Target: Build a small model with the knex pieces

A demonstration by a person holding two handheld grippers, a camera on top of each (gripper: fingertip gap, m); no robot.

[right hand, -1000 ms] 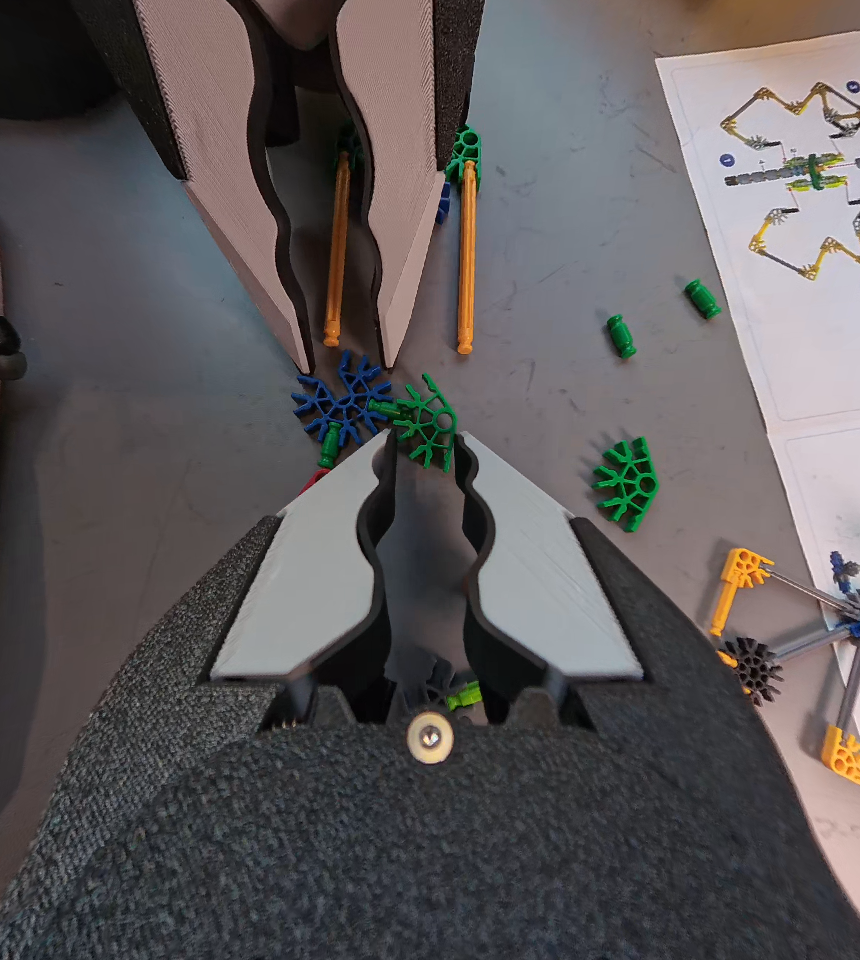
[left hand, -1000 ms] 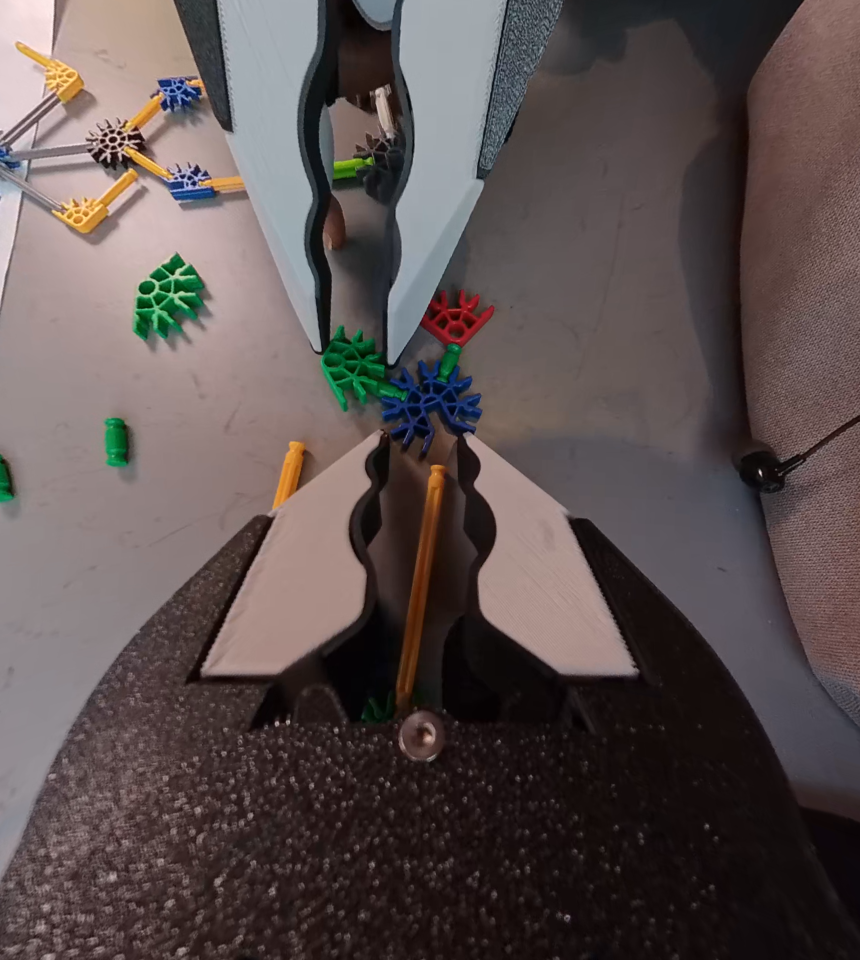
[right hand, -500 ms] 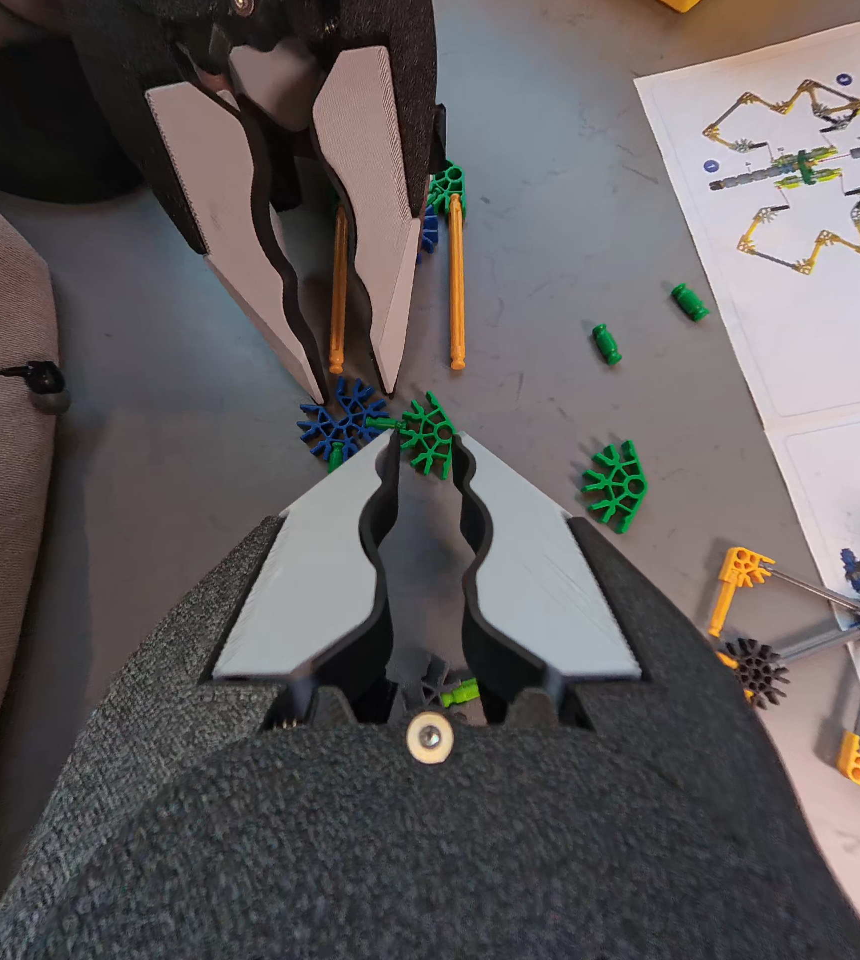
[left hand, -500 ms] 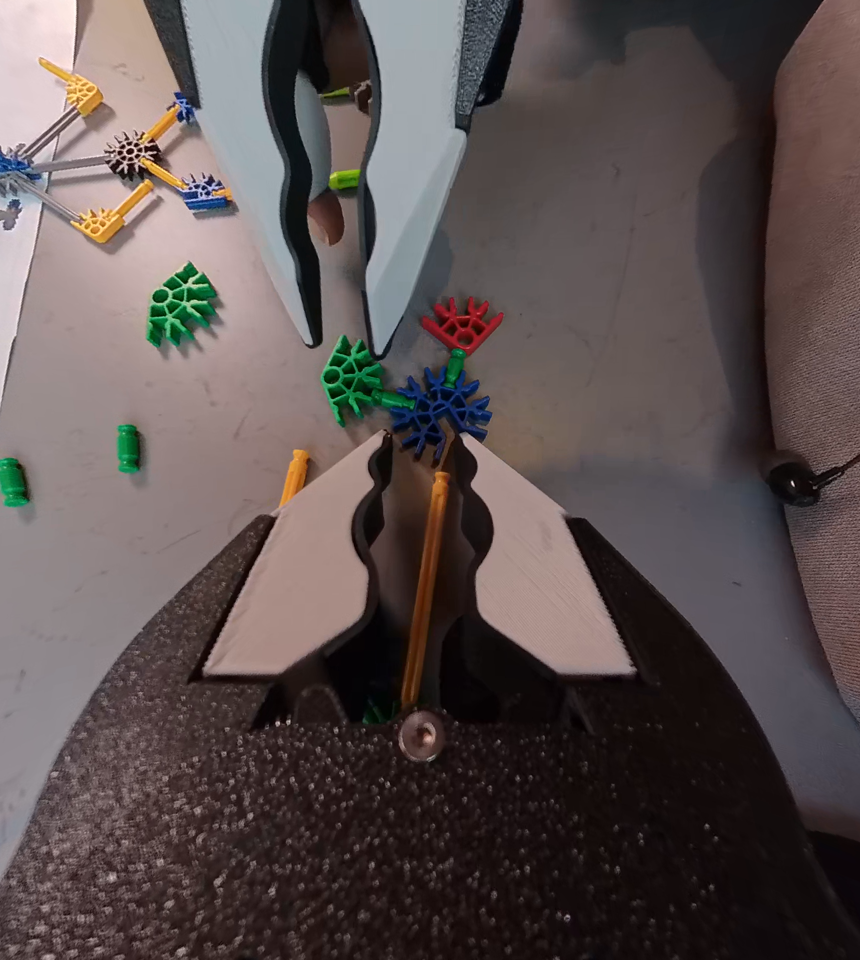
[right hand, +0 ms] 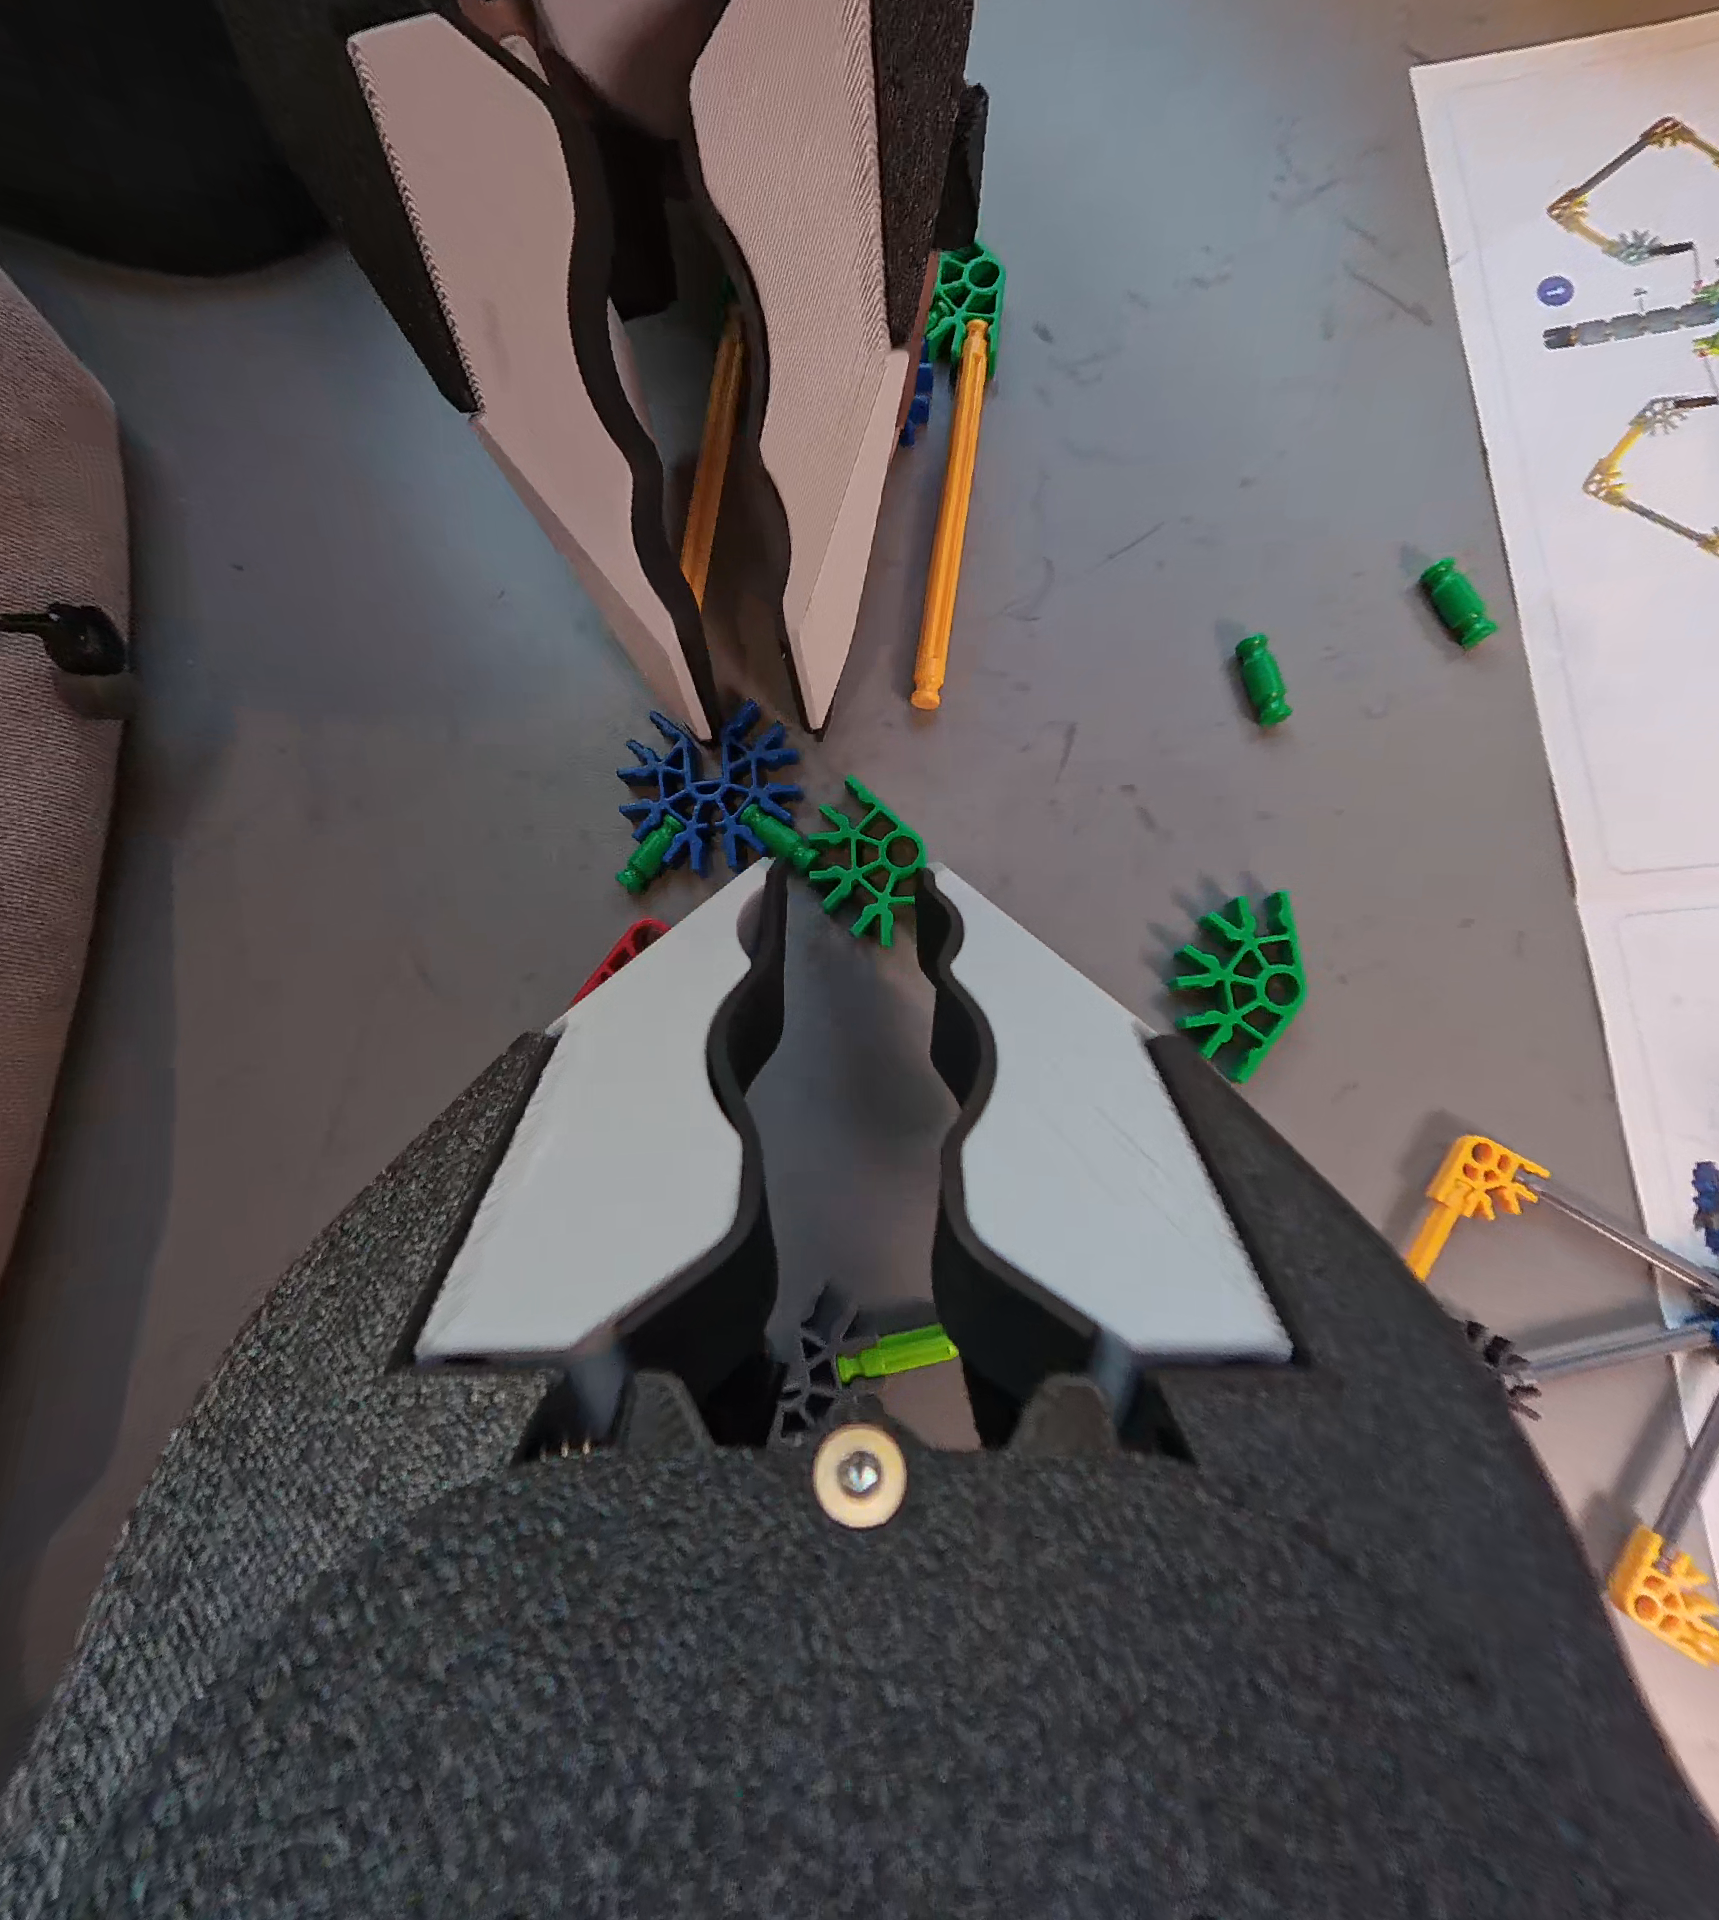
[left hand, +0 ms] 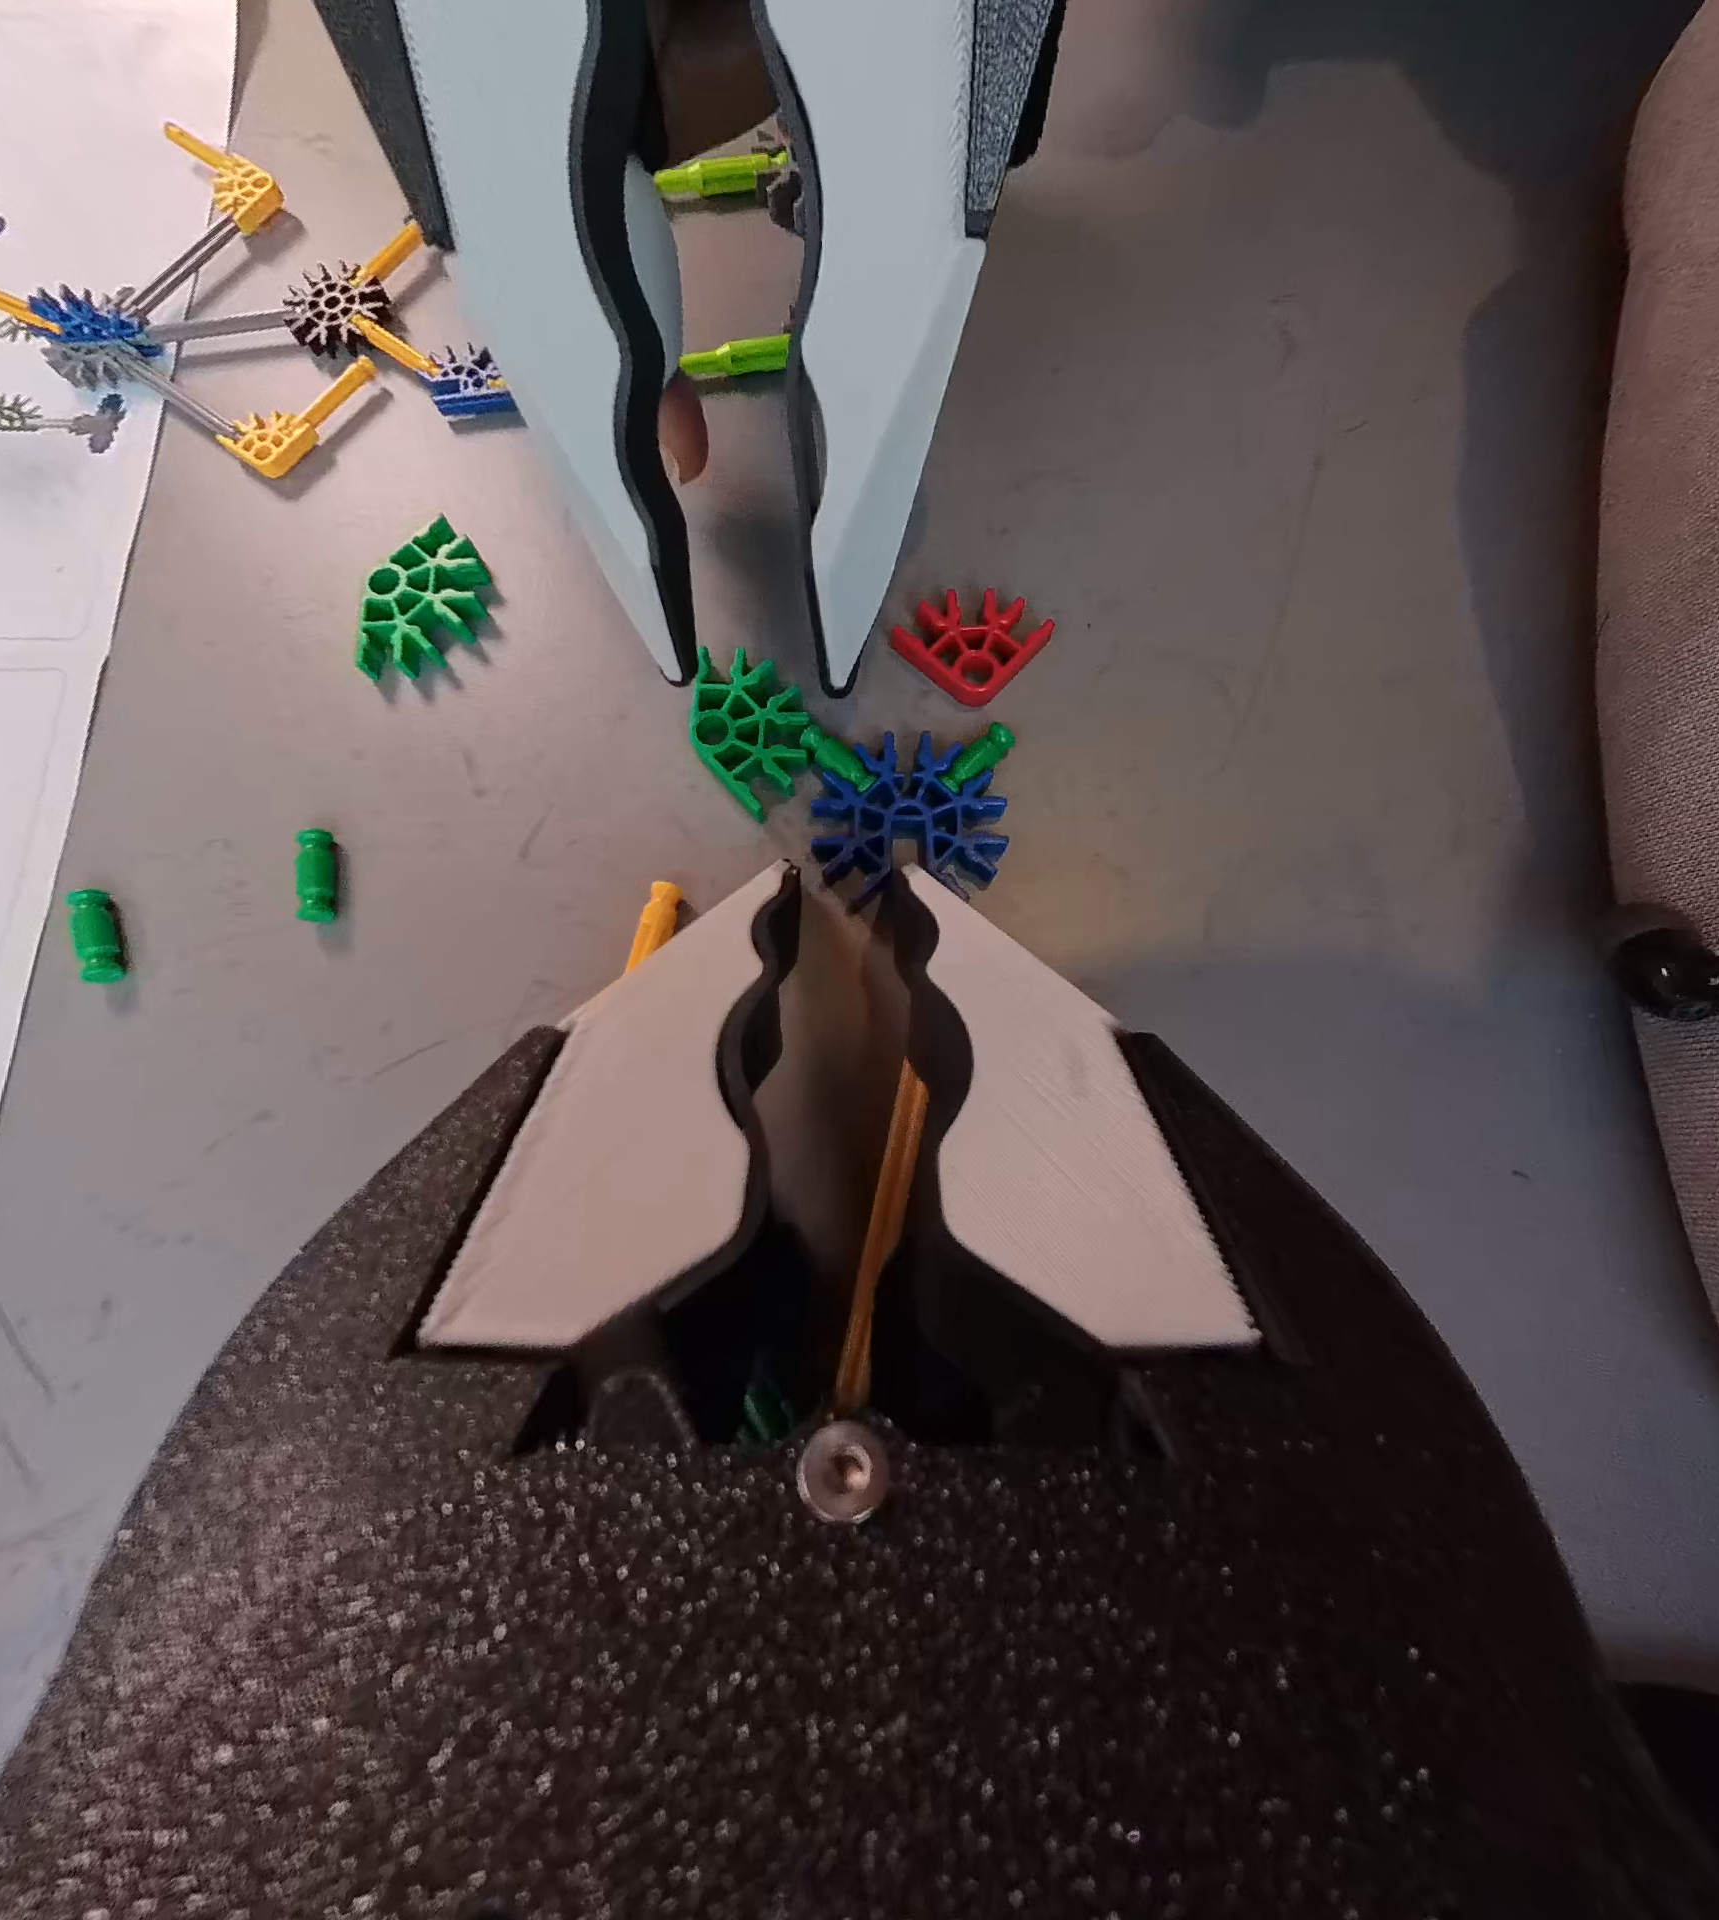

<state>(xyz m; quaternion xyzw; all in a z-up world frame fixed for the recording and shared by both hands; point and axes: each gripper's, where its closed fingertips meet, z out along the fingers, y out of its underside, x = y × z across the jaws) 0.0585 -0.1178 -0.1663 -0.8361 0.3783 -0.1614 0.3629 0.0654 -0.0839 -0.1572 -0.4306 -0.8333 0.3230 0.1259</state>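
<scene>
Both grippers meet at the blue connector (left hand: 905, 812); left gripper (left hand: 842, 878) parted over it, right gripper (right hand: 850, 875) parted beside, straddling the green connector (right hand: 865, 860); neither grips.

- A grey, scuffed tabletop (left hand: 1250, 540) lies beneath both grippers; light glares off it ahead of the left one
- a brownish upholstered cushion (left hand: 1717, 623) borders it, right of the left gripper
</scene>
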